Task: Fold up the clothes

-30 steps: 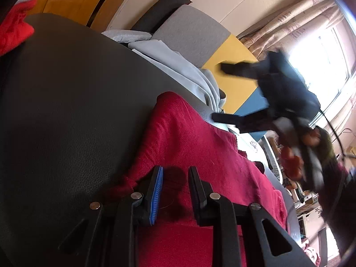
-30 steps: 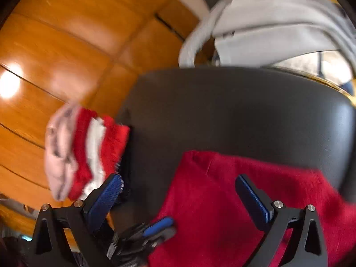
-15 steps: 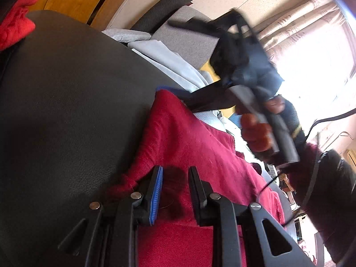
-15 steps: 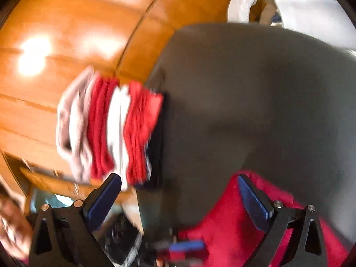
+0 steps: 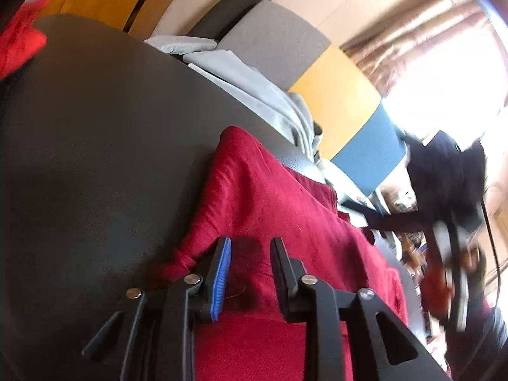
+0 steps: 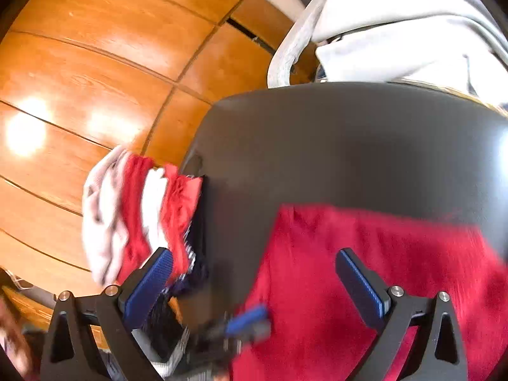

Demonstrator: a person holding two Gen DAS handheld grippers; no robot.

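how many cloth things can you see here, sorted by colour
Dark red: 1, the dark red knit garment spread on the black leather surface, pinched by the left hand-held gripper.
Red and white: 1, the red-and-white striped folded pile at the surface's edge.
Pale grey: 1, the pale grey heap of clothes behind; pieces in it cannot be separated.
Total: 3

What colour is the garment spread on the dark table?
Deep red garment, plain with no pattern; clearest in the left wrist view.
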